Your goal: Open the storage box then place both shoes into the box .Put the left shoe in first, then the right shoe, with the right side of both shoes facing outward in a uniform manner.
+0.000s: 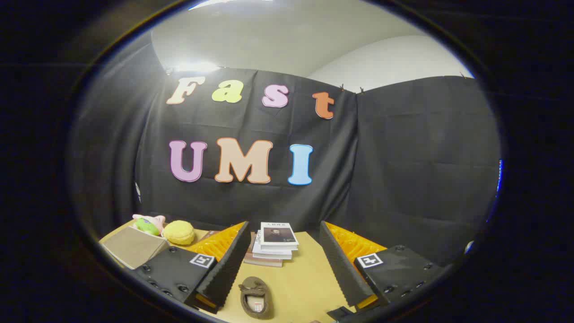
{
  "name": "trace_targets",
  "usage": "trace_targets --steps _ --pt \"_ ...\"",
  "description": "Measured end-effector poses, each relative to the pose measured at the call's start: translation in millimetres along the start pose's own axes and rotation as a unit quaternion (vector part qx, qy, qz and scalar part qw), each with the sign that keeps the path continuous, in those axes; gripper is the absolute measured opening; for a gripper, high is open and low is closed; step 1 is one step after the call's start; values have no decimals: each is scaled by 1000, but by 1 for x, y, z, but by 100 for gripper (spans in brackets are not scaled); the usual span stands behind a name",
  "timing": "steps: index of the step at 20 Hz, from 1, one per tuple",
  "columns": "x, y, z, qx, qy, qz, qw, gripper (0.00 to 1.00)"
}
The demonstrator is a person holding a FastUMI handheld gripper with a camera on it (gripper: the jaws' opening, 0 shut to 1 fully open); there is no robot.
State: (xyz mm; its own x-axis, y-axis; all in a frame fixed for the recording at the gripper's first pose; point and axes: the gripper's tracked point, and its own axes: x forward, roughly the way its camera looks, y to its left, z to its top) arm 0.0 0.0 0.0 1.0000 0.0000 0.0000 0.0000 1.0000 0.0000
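A brown shoe (255, 297) lies on the tan tabletop (309, 273), its opening facing up with a white label inside. It sits between and below my two fingers, closer to the left one. My gripper (284, 249) is held above the table, open wide, with nothing between its fingers. The left finger (226, 264) and the right finger (343, 269) both slope down toward the table. A grey-brown box (134, 246) stands to the left of the left finger; whether it is the storage box I cannot tell.
A stack of books (273, 244) lies beyond the fingers at the table's far edge. A yellow plush toy (178, 232) and a pink and green plush toy (148, 223) sit behind the grey-brown box. Black cloth walls close the booth behind the table.
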Motion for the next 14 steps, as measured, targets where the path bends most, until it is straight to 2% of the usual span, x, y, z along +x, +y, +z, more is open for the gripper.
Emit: trace_targets --steps 6,14 --pt "-1 -4 7 22 -14 -9 1000 99" --pt "10 10 -22 51 18 8 999 99"
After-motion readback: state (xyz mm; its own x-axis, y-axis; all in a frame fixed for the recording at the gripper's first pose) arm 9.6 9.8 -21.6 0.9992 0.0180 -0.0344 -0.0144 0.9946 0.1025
